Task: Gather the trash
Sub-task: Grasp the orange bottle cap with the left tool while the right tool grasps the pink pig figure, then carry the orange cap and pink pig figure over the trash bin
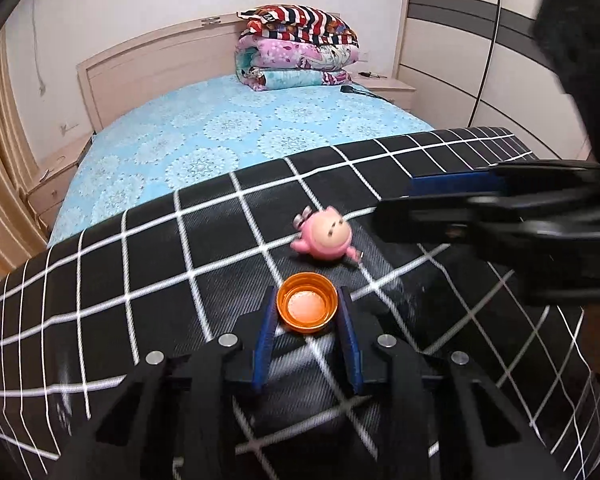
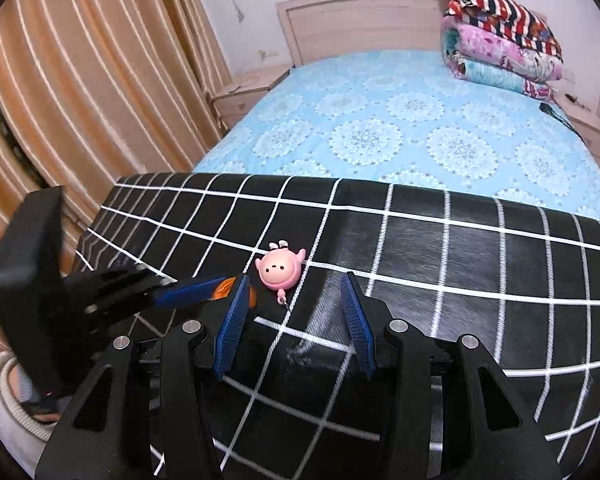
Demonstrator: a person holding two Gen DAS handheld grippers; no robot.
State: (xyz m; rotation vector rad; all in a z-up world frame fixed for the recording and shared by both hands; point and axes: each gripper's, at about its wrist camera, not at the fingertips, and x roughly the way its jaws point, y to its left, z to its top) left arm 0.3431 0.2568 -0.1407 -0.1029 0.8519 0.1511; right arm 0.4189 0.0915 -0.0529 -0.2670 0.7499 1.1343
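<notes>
An orange bottle cap (image 1: pixel 307 307), open side up, sits between the blue pads of my left gripper (image 1: pixel 307 300), which is shut on it just over the black checked cloth (image 1: pixel 140 264). A pink round toy (image 1: pixel 323 236) lies on the cloth just beyond the cap. My right gripper (image 2: pixel 296 284) is open and empty, its fingers low over the cloth, with the pink toy (image 2: pixel 280 268) just ahead between the tips. The left gripper (image 2: pixel 188 292) shows at the left of the right wrist view, the cap (image 2: pixel 224 292) mostly hidden behind the fingers. The right gripper (image 1: pixel 412 204) enters the left wrist view from the right.
A bed with a blue patterned sheet (image 1: pixel 228 128) lies beyond the cloth, with folded quilts (image 1: pixel 296 48) at its headboard. Striped curtains (image 2: pixel 80 80) hang at the left. A wardrobe (image 1: pixel 480 60) stands at the right, and a black cable (image 2: pixel 556 116) lies on the bed's far right edge.
</notes>
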